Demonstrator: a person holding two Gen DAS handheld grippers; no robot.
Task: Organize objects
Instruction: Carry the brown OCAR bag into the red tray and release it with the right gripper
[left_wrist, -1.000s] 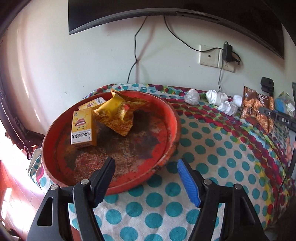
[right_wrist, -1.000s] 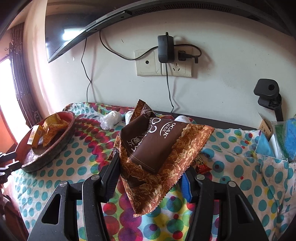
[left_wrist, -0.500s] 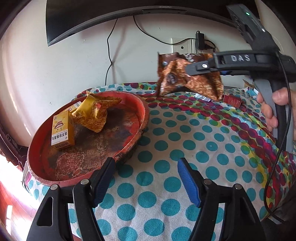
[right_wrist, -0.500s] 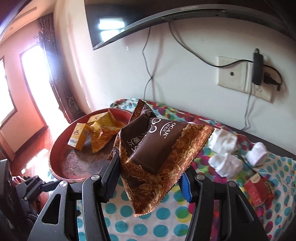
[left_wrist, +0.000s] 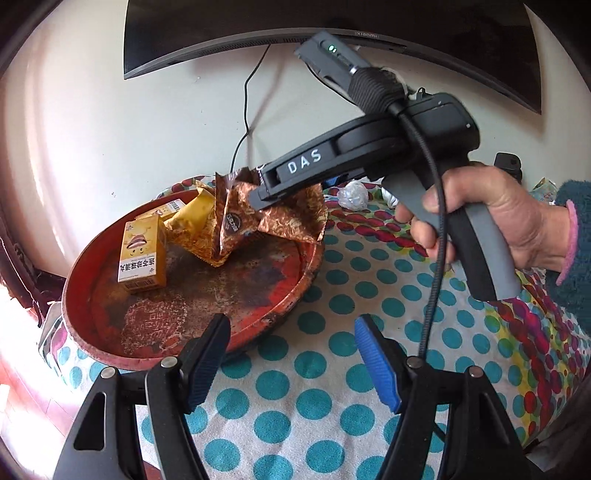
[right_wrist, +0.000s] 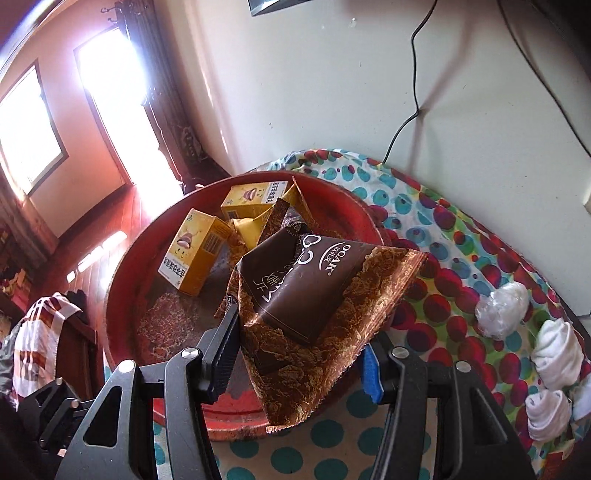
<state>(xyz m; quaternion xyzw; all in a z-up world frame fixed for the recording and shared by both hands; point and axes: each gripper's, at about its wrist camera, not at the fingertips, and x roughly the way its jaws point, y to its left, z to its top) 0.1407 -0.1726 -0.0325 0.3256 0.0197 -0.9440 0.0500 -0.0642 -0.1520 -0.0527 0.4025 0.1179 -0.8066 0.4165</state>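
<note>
A brown snack bag (right_wrist: 314, 306) is pinched in my right gripper (right_wrist: 299, 354), which is shut on it and holds it above the round red tray (right_wrist: 122, 295). In the left wrist view the same brown bag (left_wrist: 258, 218) hangs over the far side of the red tray (left_wrist: 295, 291), under the black right gripper body held by a hand (left_wrist: 491, 221). In the tray lie two yellow boxes (left_wrist: 142, 254) (right_wrist: 195, 258) and a yellow packet (left_wrist: 195, 225). My left gripper (left_wrist: 291, 362) stands open and empty just before the tray's near rim.
The table wears a polka-dot cloth (left_wrist: 332, 406). White rolled socks (right_wrist: 554, 350) and a crumpled plastic-wrapped ball (right_wrist: 502, 310) lie to the right of the tray. A dark monitor (left_wrist: 332, 22) and cables hang on the wall behind. The table edge drops off at left.
My right gripper has carried the brown bag leftwards across the table until it hangs over the red tray. The left gripper has stayed put and open.
</note>
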